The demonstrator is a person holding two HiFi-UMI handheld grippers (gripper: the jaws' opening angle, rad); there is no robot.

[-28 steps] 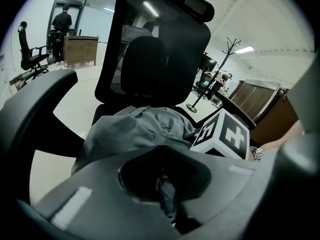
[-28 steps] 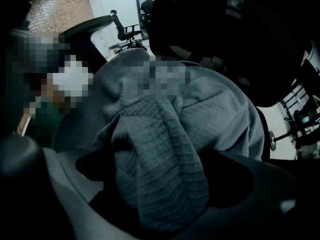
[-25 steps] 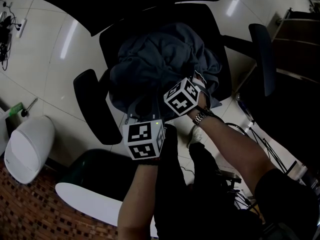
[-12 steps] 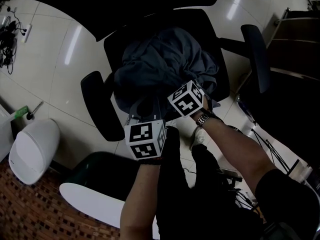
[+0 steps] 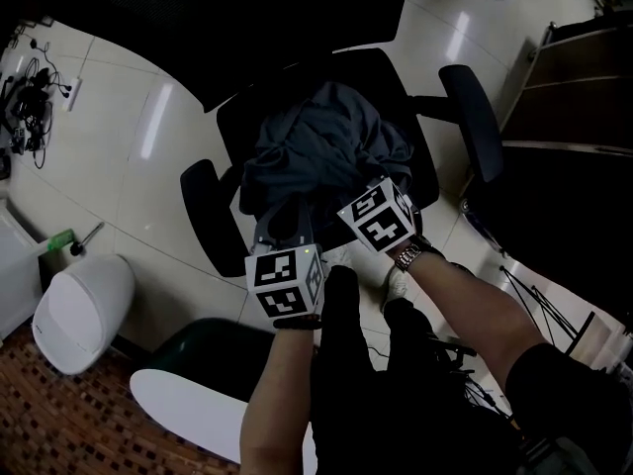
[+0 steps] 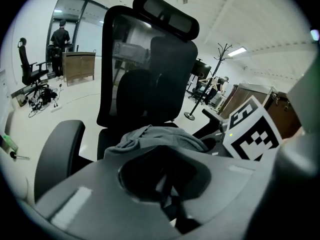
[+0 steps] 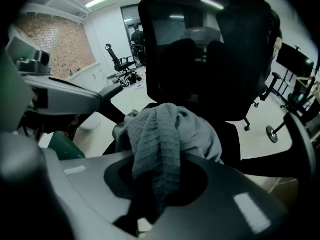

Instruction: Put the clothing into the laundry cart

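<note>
Tiled floor [image 5: 138, 201] — armrests [image 5: 210, 221] beside clothing [image 5: 326, 146]

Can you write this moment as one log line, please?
stage: pickup at chair | right gripper: jaws just closed further, clothing between | left gripper: jaws together, hold unclear | clothing: bulk on chair

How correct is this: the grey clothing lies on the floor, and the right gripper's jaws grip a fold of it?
Wrong place: the head view shows the grey clothing on the seat of the black office chair, not the floor. The jaws of the right gripper, just closed further, do grip a fold of it.
</note>
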